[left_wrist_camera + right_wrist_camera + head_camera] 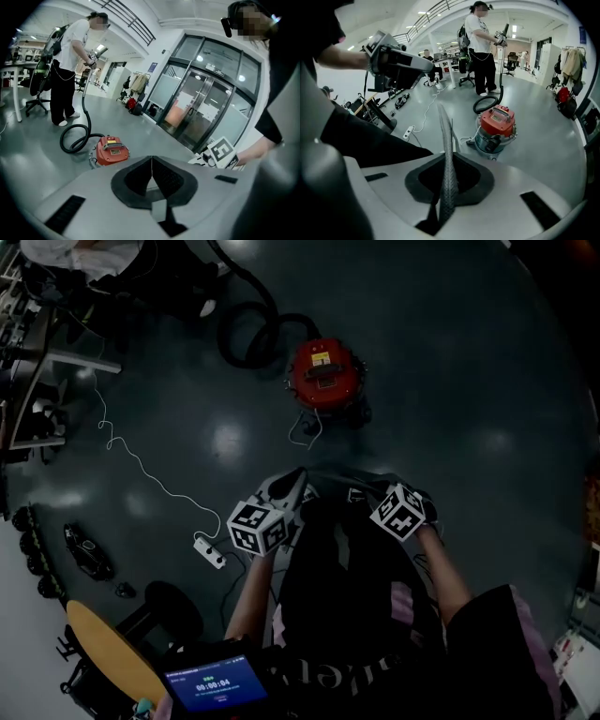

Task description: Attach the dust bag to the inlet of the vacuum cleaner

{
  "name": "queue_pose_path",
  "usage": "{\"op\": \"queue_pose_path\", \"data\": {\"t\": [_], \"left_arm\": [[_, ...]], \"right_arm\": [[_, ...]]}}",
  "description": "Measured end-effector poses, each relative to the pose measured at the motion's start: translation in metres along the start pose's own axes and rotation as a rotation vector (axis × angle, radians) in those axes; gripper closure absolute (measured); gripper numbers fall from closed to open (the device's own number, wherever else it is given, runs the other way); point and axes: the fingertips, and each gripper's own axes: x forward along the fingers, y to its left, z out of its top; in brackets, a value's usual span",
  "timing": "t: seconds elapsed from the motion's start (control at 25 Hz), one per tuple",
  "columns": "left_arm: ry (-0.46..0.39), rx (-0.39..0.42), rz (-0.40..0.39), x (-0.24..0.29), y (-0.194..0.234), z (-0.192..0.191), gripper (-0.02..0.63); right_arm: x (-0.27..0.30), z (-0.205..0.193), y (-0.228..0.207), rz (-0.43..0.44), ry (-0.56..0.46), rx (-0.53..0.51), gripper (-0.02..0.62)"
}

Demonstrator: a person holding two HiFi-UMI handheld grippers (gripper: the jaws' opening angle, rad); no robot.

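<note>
Standing lidded, the vacuum cleaner (323, 378) hides its contents; left claw (151, 164) and right claw (443, 126) seem clenched empty.

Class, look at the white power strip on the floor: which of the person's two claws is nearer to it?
Left. The power strip lies on the floor just left of the left claw. The right claw is farther to the right, beyond the left one.
</note>
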Motion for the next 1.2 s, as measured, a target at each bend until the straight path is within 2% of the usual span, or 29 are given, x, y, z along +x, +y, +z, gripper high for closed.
{"op": "queue_pose_path", "data": {"t": [0.24,0.52,0.68,0.8,1.04,1.2], "left_arm": [[0.089,0.046,-0.06,0.081,0.079,0.01,0.6],[0.2,0.194,-0.19,0.168,0.162,0.029,0.598],[0.276,0.303,-0.224,0.217,0.203,0.029,0.544],[0.331,0.399,-0.204,0.253,0.229,0.028,0.425],[0.424,0.552,-0.228,0.308,0.253,0.013,0.41],[0.49,0.699,-0.25,0.34,0.262,-0.007,0.383]], "right_arm": [[0.051,0.01,-0.051,0.011,-0.009,0.109,0.558],[0.117,0.017,-0.081,-0.003,0.035,0.135,0.558],[0.157,0.014,-0.092,-0.011,0.078,0.083,0.558],[0.181,0.01,-0.105,-0.021,0.098,0.066,0.558],[0.208,0.0,-0.129,-0.028,0.098,0.136,0.558],[0.224,-0.013,-0.141,-0.001,0.101,0.113,0.558]]}}
